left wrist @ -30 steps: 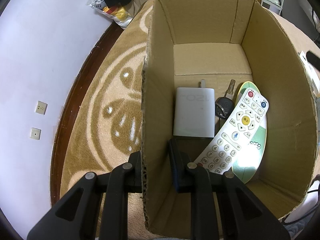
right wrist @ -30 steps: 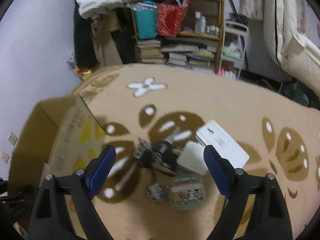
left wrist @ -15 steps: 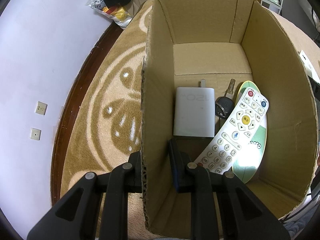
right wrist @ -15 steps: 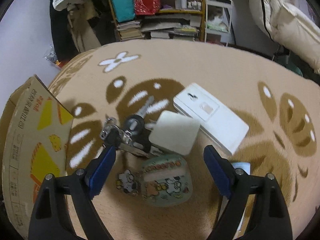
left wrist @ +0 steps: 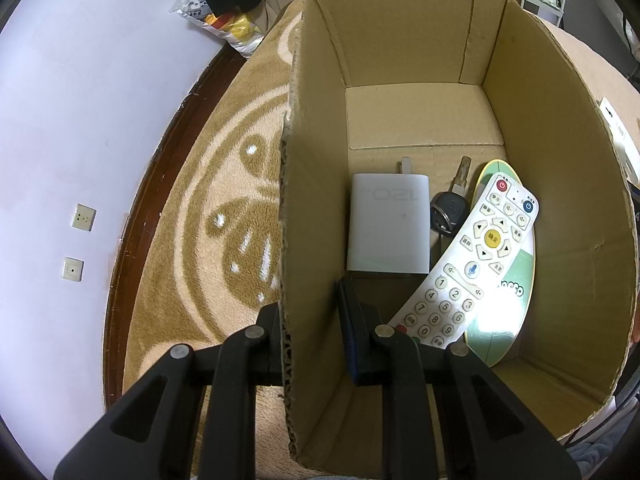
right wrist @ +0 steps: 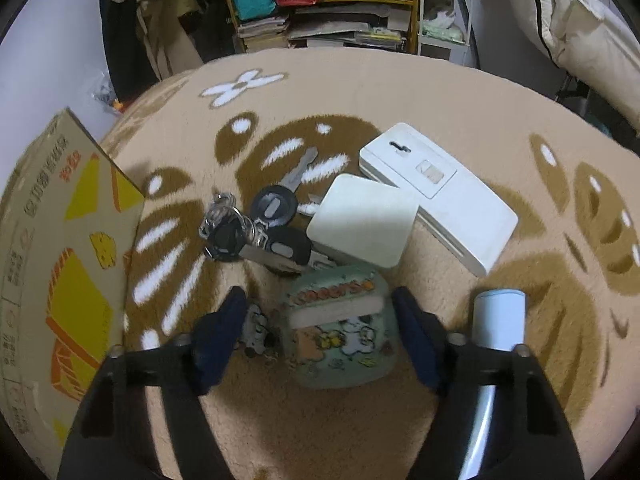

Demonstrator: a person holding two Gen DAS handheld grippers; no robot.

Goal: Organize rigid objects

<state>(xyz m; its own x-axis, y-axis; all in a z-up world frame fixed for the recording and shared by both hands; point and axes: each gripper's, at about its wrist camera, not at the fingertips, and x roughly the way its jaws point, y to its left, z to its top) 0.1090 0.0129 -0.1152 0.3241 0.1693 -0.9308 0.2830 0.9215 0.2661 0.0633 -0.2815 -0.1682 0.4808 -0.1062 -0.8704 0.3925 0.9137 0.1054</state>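
Observation:
My left gripper [left wrist: 314, 340] is shut on the left wall of the open cardboard box [left wrist: 560, 208], one finger outside and one inside. In the box lie a white charger [left wrist: 388, 224], a black key [left wrist: 450, 208], a white remote [left wrist: 468, 264] and a green oval card [left wrist: 508, 308]. My right gripper [right wrist: 320, 336] hangs low over the rug with its jaws closing. Between them lies a green cartoon case [right wrist: 340, 328]; the pads do not press on it. A small charm [right wrist: 256, 330] lies by the left pad.
Beyond the case lie a bunch of keys [right wrist: 256, 228], a white square block [right wrist: 364, 224] and a long white box [right wrist: 440, 192]. A pale blue cylinder [right wrist: 500, 316] stands at the right finger. The box's printed side [right wrist: 60, 264] is at left; shelves and bedding stand behind.
The right gripper has come down closer to the green case and its jaws have narrowed around it. The left gripper and the box have not moved.

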